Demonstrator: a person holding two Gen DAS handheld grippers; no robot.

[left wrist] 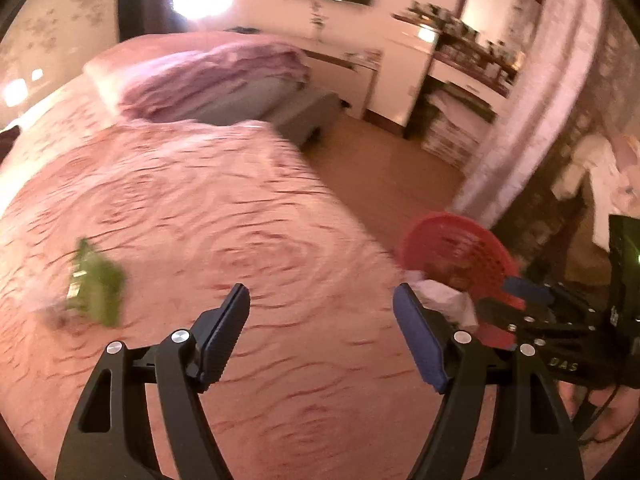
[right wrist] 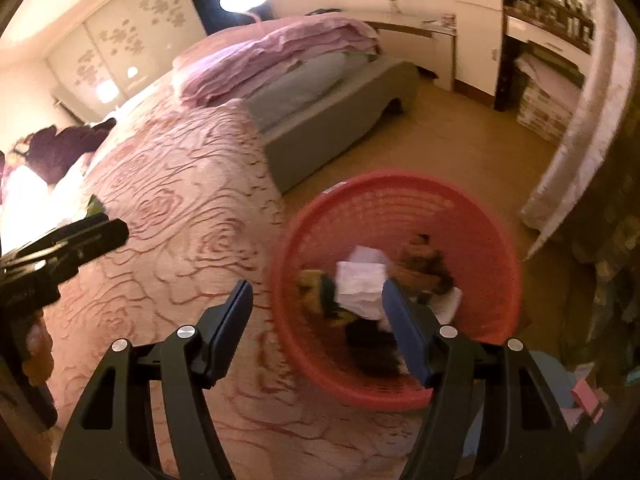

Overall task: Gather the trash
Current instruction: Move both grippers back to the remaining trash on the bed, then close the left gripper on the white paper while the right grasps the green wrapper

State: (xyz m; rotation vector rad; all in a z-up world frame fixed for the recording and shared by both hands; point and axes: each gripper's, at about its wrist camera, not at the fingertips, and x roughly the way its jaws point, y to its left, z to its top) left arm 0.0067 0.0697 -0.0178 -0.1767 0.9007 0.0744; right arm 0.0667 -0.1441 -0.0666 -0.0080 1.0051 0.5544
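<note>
A green wrapper (left wrist: 96, 292) lies on the pink bedspread (left wrist: 200, 208), to the left of my open, empty left gripper (left wrist: 320, 304). A red mesh basket (right wrist: 400, 200) stands beside the bed's edge with white crumpled paper (right wrist: 360, 284) and dark and yellow scraps inside; it also shows in the left wrist view (left wrist: 460, 240). My right gripper (right wrist: 316, 300) is open and empty, hovering over the basket's near rim. The right gripper also shows at the right edge of the left wrist view (left wrist: 528, 292), and the left gripper at the left of the right wrist view (right wrist: 80, 240).
A folded purple quilt (right wrist: 288, 52) lies at the bed's far end on a grey bed frame (right wrist: 344, 120). Brown floor (right wrist: 460, 140), white cabinets (right wrist: 476, 32) and stacked boxes (right wrist: 544, 108) lie beyond. A curtain (right wrist: 584, 132) hangs at right.
</note>
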